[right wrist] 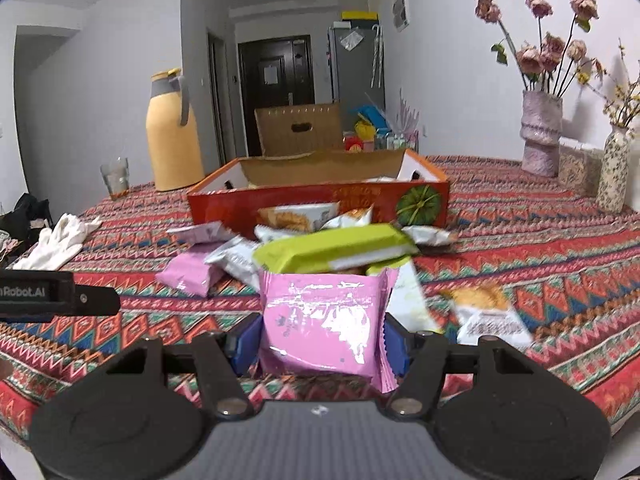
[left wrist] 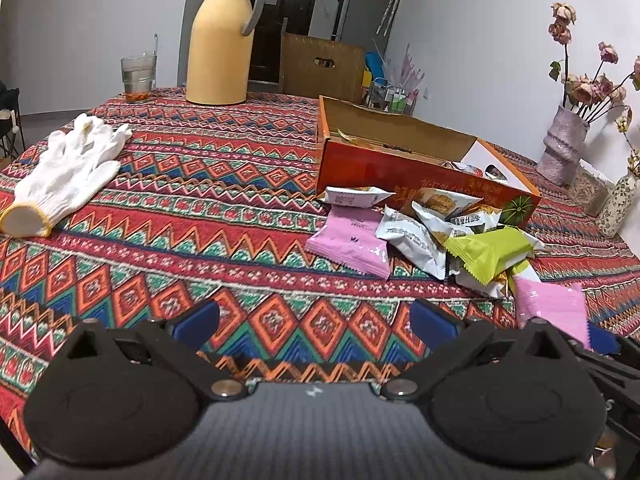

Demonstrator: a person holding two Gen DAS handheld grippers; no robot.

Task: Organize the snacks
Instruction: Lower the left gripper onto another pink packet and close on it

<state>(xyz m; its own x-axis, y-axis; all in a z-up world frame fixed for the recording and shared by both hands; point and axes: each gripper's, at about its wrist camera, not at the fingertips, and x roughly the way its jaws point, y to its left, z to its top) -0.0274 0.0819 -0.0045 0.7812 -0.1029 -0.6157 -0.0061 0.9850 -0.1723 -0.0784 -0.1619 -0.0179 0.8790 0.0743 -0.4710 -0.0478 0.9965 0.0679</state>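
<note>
The right gripper (right wrist: 320, 340) is clamped on a pink snack packet (right wrist: 326, 320), its blue pads pressing both side edges, the packet standing upright just off the tablecloth (right wrist: 540, 240). The orange box (right wrist: 320, 196) lies straight ahead, beyond the heap of loose packets (right wrist: 328, 248), its long axis running left to right. The left gripper (left wrist: 316, 320) holds its jaws apart, empty, farther left of the box.

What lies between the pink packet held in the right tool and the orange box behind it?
In the right wrist view, a loose heap of snack packets, topped by a green packet, fills the stretch from the pink packet to the orange box.
</note>
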